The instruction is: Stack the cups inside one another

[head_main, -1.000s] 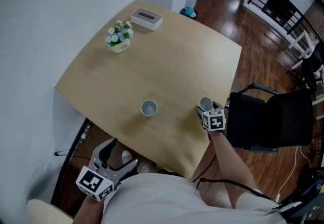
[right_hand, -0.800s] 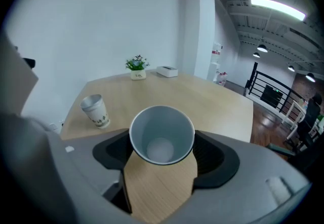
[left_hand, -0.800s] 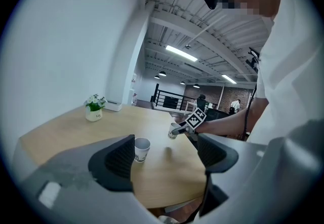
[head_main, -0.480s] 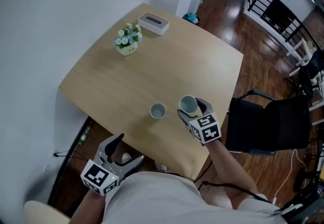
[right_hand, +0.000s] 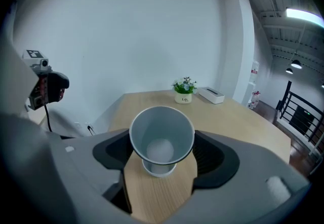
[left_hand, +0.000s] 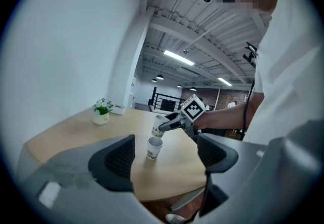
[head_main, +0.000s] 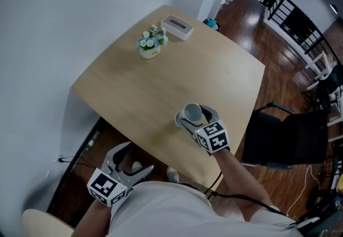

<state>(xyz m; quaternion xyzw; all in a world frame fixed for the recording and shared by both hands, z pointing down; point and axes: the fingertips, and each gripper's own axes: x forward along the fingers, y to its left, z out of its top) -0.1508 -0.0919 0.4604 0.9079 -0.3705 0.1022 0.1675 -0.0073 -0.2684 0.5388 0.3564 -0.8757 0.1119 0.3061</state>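
Note:
My right gripper (head_main: 197, 121) is shut on a white paper cup (head_main: 192, 112) and holds it, tilted, just above a second paper cup (head_main: 178, 120) that stands upright on the wooden table (head_main: 134, 86). In the right gripper view the held cup (right_hand: 162, 137) sits between the jaws, and the rim of the standing cup (right_hand: 159, 170) peeks out right under it. The left gripper view shows the standing cup (left_hand: 154, 147) below the held cup (left_hand: 159, 126). My left gripper (head_main: 124, 166) hangs open and empty below the table's near edge.
A small pot of flowers (head_main: 150, 44) and a white tissue box (head_main: 177, 26) stand at the table's far side. A black chair (head_main: 284, 134) stands to the right of the table, on the wood floor. A white wall runs along the left.
My right gripper has carried its cup leftward from the table's right edge until it is over the standing cup. The left gripper has stayed low and open.

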